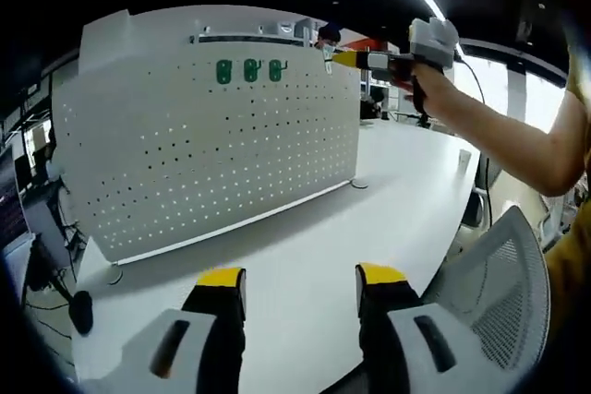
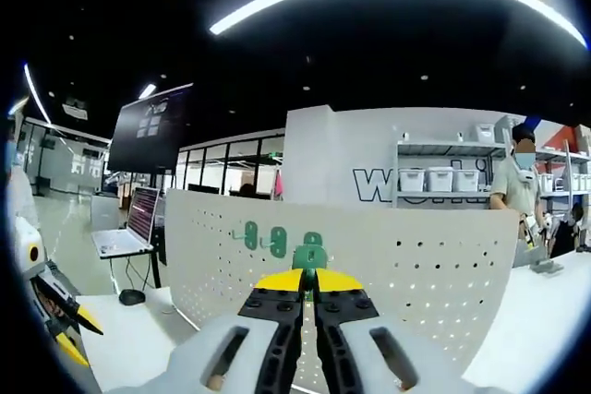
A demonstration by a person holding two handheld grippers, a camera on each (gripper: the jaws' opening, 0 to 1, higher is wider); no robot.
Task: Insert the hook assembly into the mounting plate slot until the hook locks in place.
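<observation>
Right gripper (image 2: 309,285) raised to the white pegboard (image 1: 203,136), fingers pinching a green hook (image 2: 309,255) beside three mounted green hooks (image 1: 249,70), presumably lined up for a slot. Left gripper (image 1: 300,283) held low over the desk (image 1: 305,237), fingers spread, empty, probably keeping everything in view.

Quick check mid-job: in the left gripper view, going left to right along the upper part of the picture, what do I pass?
White pegboard panel → three green hooks mounted near its top → right claw reaching in at the panel's upper right edge → the person's hand holding it → the person's forearm.
</observation>
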